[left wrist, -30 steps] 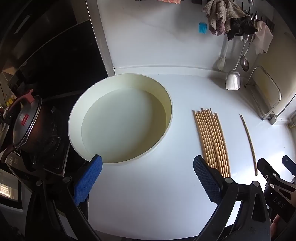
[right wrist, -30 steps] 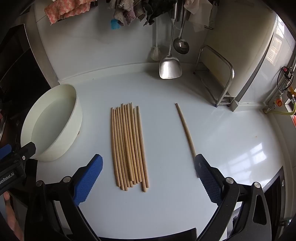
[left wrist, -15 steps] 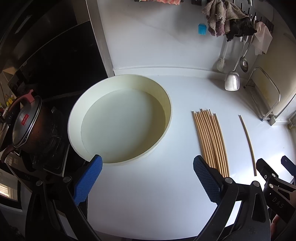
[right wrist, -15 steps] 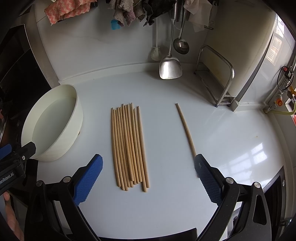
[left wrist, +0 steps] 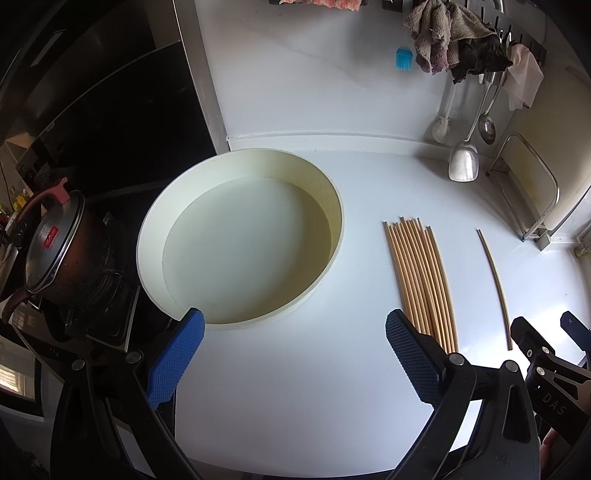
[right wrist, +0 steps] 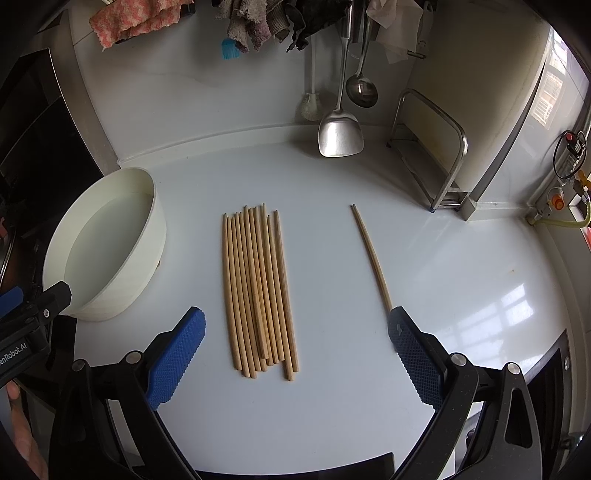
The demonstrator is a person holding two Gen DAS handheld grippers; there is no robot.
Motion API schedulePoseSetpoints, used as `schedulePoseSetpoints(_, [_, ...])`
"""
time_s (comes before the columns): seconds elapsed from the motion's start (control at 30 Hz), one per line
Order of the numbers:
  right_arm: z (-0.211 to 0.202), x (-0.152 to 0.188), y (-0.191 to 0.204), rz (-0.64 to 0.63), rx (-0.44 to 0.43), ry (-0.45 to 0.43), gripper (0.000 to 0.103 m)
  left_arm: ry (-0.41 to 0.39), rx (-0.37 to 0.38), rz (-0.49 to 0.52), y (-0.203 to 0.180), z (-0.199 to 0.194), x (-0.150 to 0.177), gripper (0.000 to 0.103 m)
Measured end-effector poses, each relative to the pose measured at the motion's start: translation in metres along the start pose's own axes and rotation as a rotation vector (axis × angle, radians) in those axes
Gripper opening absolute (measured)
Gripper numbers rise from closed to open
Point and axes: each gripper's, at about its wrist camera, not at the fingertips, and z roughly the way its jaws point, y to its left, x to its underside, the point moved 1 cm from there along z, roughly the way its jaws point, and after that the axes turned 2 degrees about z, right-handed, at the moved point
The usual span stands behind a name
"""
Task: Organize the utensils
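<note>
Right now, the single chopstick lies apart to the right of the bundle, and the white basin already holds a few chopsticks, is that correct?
Not quite: the white basin holds no chopsticks, as the left wrist view shows. The single chopstick does lie apart to the right of the bundle on the counter.

The left claw (left wrist: 293, 354) has drifted slightly rightward toward the chopsticks (left wrist: 421, 280).

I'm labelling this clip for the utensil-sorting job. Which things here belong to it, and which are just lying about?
Part of the job:
- bundle of wooden chopsticks
- single wooden chopstick lying apart
- round cream plastic basin, perhaps
- left gripper and right gripper, both open

Just lying about:
- hanging steel spatula and steel ladle
- dark lidded pot
- hanging cloths
</note>
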Motion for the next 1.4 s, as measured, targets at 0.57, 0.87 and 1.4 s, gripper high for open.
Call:
schedulePoseSetpoints(0.57, [-0.0027,0.0021,0.0008,0.002,-0.001,-0.001,0.095,-0.003,0.001,-0.001,-0.0008,-0.0012,0.0000,0.097])
schedulePoseSetpoints(0.87, [-0.0061,0.0039,0.0002,0.004,0.001,-0.003,0.095,-0.003,0.006,-0.001,-0.0001,-0.0052,0.0005,0.097])
schedulePoseSetpoints(1.4, [-0.0063,0.0046,0.0005,0.005,0.001,-0.004,0.095,-0.005,0.007,-0.002,-0.0001,-0.0055,0.0013,0.097])
